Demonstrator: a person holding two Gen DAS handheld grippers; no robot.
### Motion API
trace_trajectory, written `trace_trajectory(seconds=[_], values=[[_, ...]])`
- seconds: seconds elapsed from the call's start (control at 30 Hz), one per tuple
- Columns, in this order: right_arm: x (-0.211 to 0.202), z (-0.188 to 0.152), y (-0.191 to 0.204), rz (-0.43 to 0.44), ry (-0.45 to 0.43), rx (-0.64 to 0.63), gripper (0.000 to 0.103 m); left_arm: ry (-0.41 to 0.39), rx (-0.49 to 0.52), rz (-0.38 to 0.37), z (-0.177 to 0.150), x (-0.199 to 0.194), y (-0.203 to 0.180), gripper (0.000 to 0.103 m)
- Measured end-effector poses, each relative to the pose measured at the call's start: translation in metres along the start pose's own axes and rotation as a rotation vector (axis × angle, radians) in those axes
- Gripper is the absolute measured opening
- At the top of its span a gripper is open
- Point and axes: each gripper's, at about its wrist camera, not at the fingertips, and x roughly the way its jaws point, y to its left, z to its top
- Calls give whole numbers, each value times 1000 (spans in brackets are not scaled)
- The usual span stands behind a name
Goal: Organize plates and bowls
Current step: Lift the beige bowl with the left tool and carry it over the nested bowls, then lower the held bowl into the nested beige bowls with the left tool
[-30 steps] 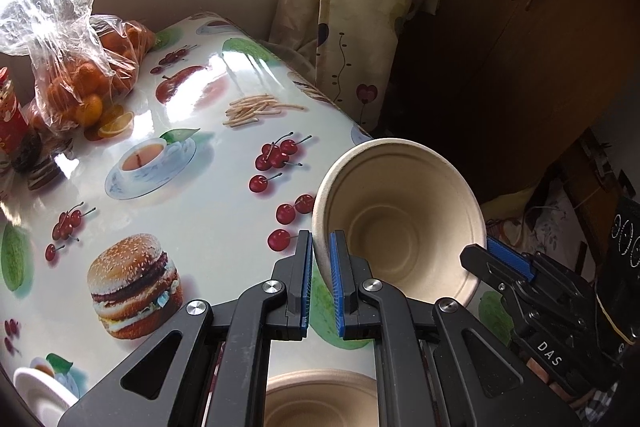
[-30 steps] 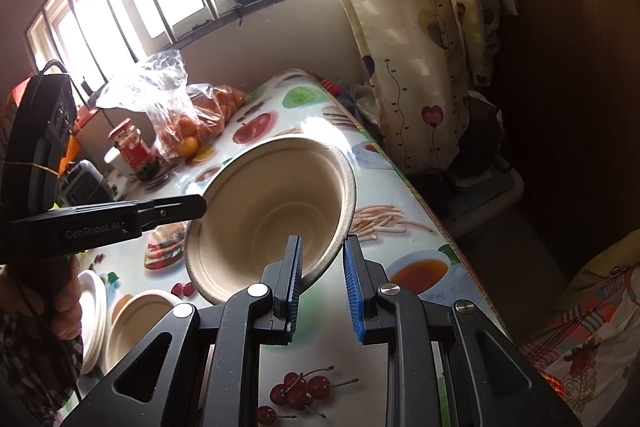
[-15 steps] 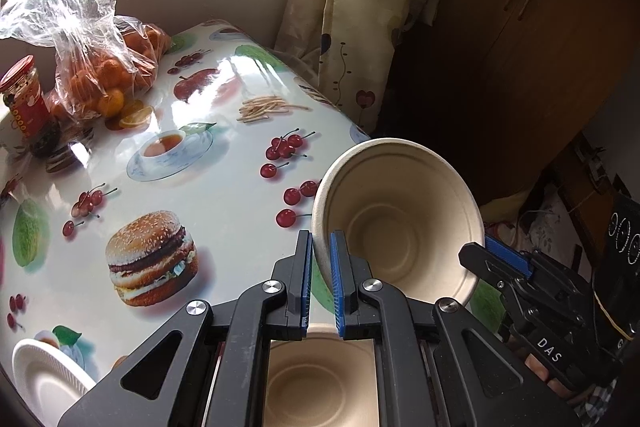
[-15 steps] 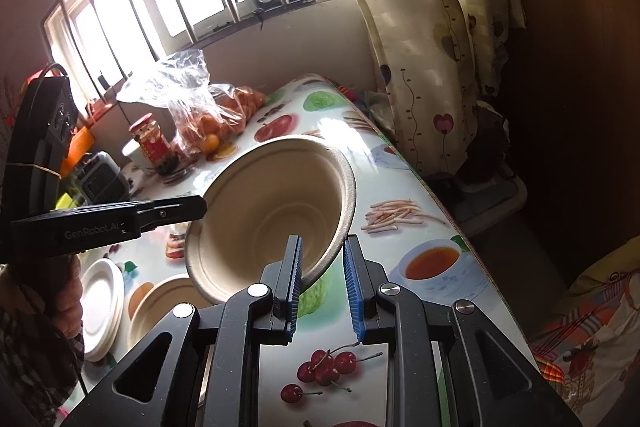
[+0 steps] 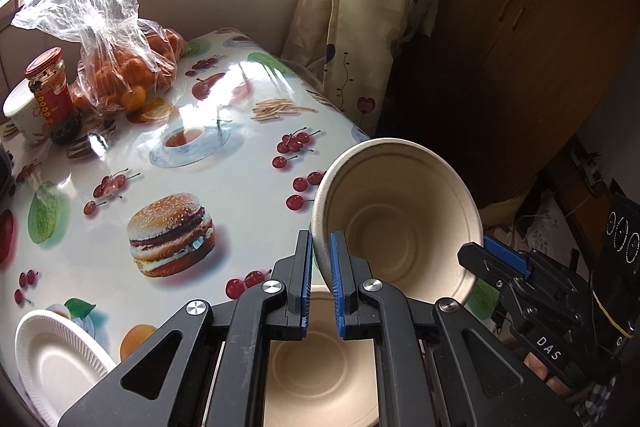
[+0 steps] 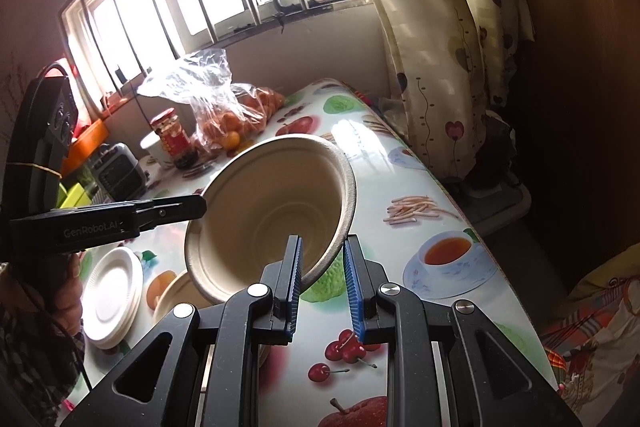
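My left gripper [image 5: 321, 269] is shut on the rim of a beige paper bowl [image 5: 404, 219], held tilted in the air above the table. The same bowl [image 6: 264, 211] shows in the right wrist view. My right gripper [image 6: 322, 277] is open, its fingers straddling the bowl's opposite rim with a gap on the outer side. A second beige bowl [image 5: 320, 367] sits on the table right below, also in the right wrist view [image 6: 172, 291]. A stack of white plates [image 6: 112, 291] lies to the left; it also shows in the left wrist view [image 5: 56, 359].
The table has a glossy fruit-and-burger print cloth [image 5: 224, 187]. At the back stand a bag of oranges [image 5: 120, 67], a red-lidded jar [image 5: 50, 91] and a white cup [image 5: 20, 111]. A curtain [image 5: 352, 7] and a dark cabinet [image 5: 520, 47] are to the right.
Both grippers and the held bowl have drawn back and risen, so more of the table shows. My right gripper's jaws have opened a little wider around the rim.
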Motion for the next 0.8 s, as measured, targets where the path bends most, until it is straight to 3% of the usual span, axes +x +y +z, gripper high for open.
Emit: trace_trajectory(seconds=[0.8], values=[[-11, -27, 41, 45, 16, -41, 20, -23, -59, 10, -42, -39, 24, 9]])
